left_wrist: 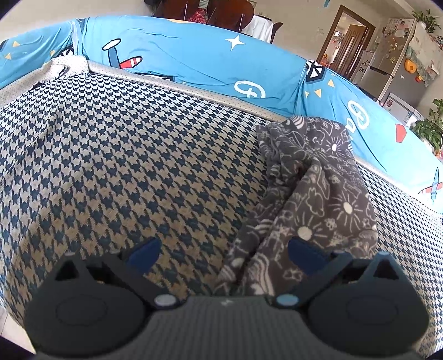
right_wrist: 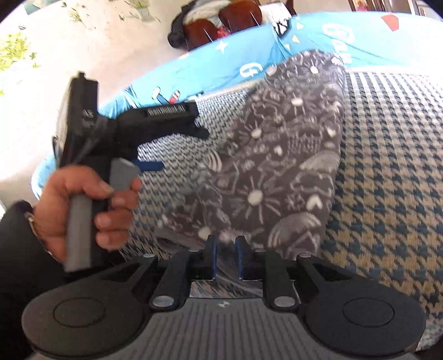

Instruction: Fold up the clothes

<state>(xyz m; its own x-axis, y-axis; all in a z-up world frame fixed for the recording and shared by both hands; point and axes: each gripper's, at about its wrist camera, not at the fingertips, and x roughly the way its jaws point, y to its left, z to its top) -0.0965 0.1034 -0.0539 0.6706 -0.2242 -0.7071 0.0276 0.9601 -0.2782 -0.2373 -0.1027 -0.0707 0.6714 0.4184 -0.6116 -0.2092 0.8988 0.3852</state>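
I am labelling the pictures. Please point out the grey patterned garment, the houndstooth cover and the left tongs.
grey patterned garment (left_wrist: 318,177): left wrist view, middle fold.
houndstooth cover (left_wrist: 124,155): left wrist view, bare part.
left tongs (left_wrist: 223,250): left wrist view, midway between tips.

- A houndstooth cover (left_wrist: 116,166) in navy and tan spreads over the seat.
- A bright blue sheet (left_wrist: 199,58), printed with planes, stars and triangles, drapes the back behind it.
- A steel fridge (left_wrist: 393,66) dotted with magnets stands far right, beside a brown doorway (left_wrist: 346,41).
- Leafy houseplants (left_wrist: 429,127) sit at the right edge.
- Brown wooden chairs (left_wrist: 229,11) show beyond the sheet.
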